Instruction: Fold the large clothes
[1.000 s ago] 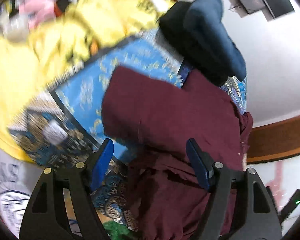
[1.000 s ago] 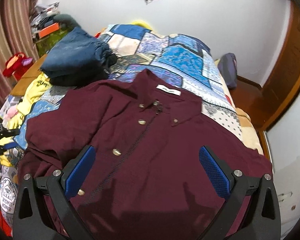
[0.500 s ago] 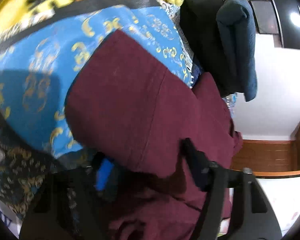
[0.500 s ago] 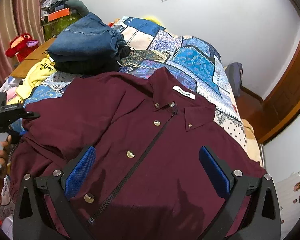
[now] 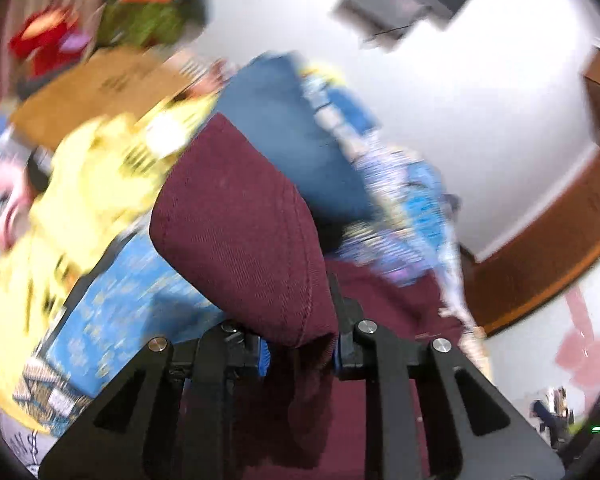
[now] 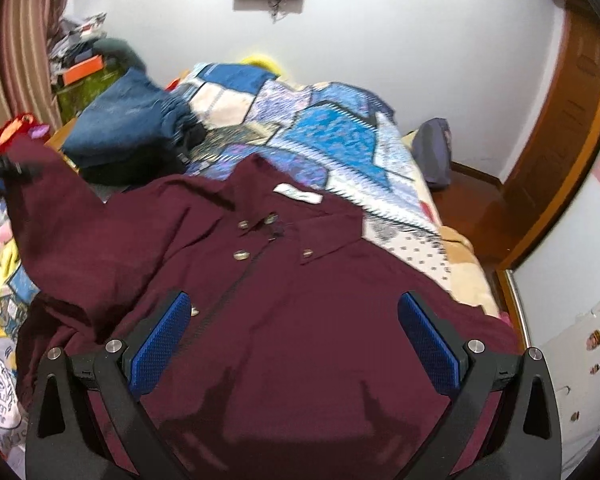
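Two wrist views, one moment. Left wrist view: left hand-held gripper (image 5: pixel 298 354) narrowed by a closing just completed or under way, blue pads pinching the cuff end of the sleeve (image 5: pixel 240 232) of a maroon shirt (image 5: pixel 384 300); sleeve raised clear of the patchwork quilt (image 5: pixel 128 304), with yellow clothing (image 5: pixel 80 184) and folded blue jeans (image 5: pixel 292 136) behind, all smeared by motion blur. Right wrist view: right hand-held gripper (image 6: pixel 294 344) spread wide, nothing between its pads, poised over the lower front of the maroon shirt (image 6: pixel 300 300); shirt spread face up on the bed across the quilt (image 6: pixel 324 136), collar and white neck label (image 6: pixel 298 194) toward the far wall, placket buttoned, left hand-held gripper (image 6: pixel 4 168) seen at far left lifting the sleeve (image 6: pixel 60 216) off the bed. Handling, as a judgement: woven fabric, soft, light and limp, sagging wherever unsupported and prone to drag neighbouring layers; not fragile, not slippery against rubbery pads. Best purchase probably at stitched edges such as cuff, hem, shoulder seam or collar, where doubled cloth gives the pads something firm; a pinch in mid-panel likely to bunch the front and spoil the fold line. Free gripper likely useful as an anchor at the shoulder or side seam while the sleeve is brought across the chest.
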